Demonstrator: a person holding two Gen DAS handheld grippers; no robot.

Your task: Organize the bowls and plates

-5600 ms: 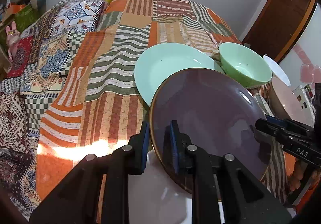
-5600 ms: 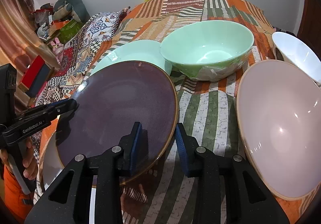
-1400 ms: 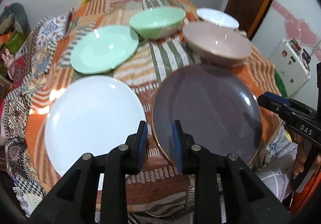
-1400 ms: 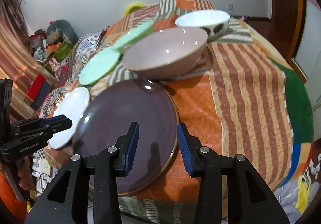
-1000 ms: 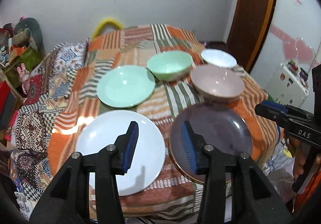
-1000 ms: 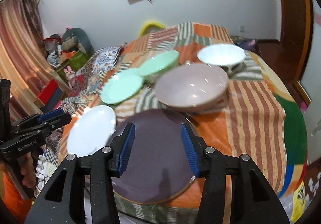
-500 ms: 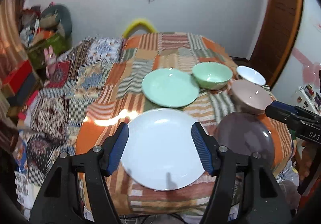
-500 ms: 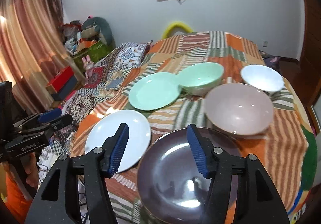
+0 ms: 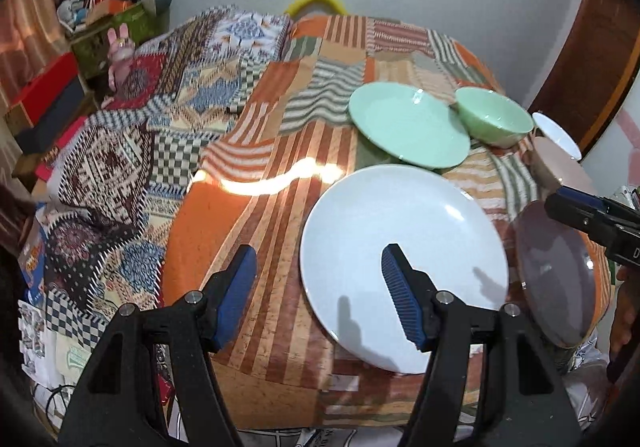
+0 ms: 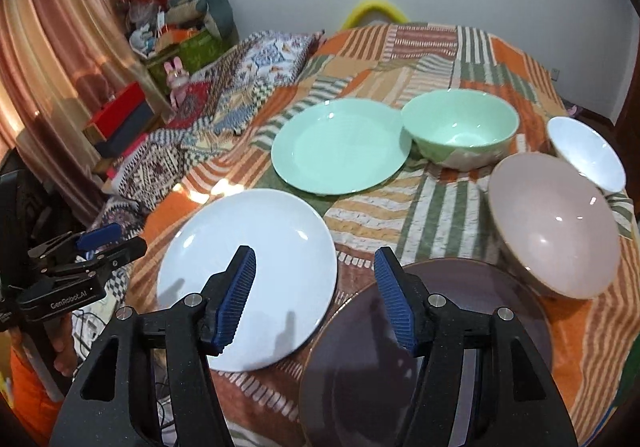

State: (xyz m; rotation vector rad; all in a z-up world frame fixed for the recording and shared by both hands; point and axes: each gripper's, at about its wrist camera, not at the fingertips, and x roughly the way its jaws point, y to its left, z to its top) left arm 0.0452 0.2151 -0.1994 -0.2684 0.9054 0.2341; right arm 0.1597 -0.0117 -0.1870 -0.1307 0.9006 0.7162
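Right wrist view is showing both the right gripper [image 10: 314,297] and left gripper [image 10: 96,243] hanging released over the white plate [image 10: 248,275] lying on the patchwork tablecloth [image 10: 432,55], glazed, stiff, likely slippery and breakable, best pinched at opposite rims.

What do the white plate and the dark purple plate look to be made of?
White plate: probably glazed ceramic, possibly opal glass; glossy, with sharp highlights near the rim. Dark purple plate: likely glazed stoneware; shiny face mirroring the gripper, thin brownish rim.

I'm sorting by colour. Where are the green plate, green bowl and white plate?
green plate [image 10: 340,145], right wrist view, its centre
green bowl [image 10: 460,127], right wrist view, inner wall
white plate [image 10: 248,243], right wrist view, bare centre
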